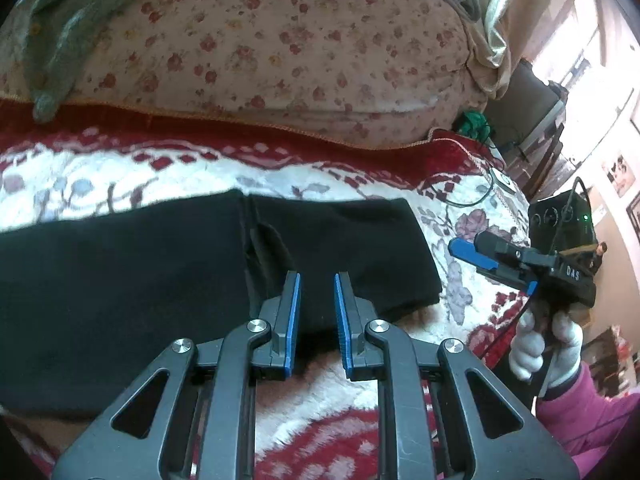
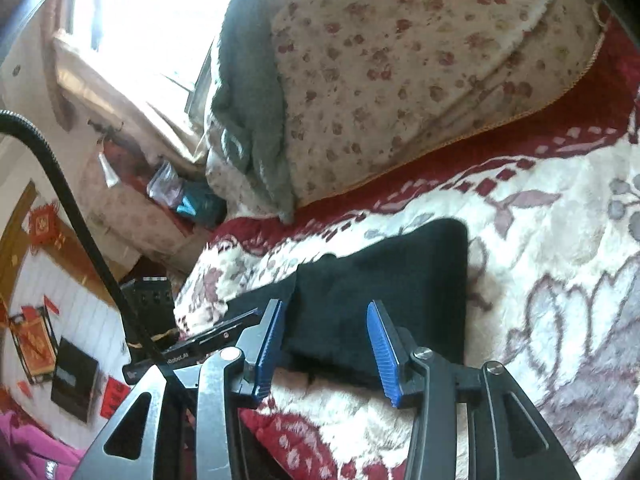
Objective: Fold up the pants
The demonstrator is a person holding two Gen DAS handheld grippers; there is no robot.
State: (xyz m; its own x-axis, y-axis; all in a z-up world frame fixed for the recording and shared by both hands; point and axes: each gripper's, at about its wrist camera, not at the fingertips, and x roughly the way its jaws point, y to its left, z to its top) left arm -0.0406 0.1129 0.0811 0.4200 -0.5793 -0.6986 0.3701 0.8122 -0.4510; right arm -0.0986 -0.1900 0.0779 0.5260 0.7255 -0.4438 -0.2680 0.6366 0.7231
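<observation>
Black pants lie flat on the bed, folded over, with one end toward the right. My left gripper hovers over the near edge of the pants, jaws open a little, empty. My right gripper shows at the right in the left wrist view, off the pants' right end, held by a white-gloved hand. In the right wrist view the right gripper is open over the pants' near edge, holding nothing. The left gripper's body shows at the left there.
The bed has a red and white floral blanket. A floral quilt and a grey-green towel are piled behind the pants. A black box stands off the bed's right side. A black cable hangs at left.
</observation>
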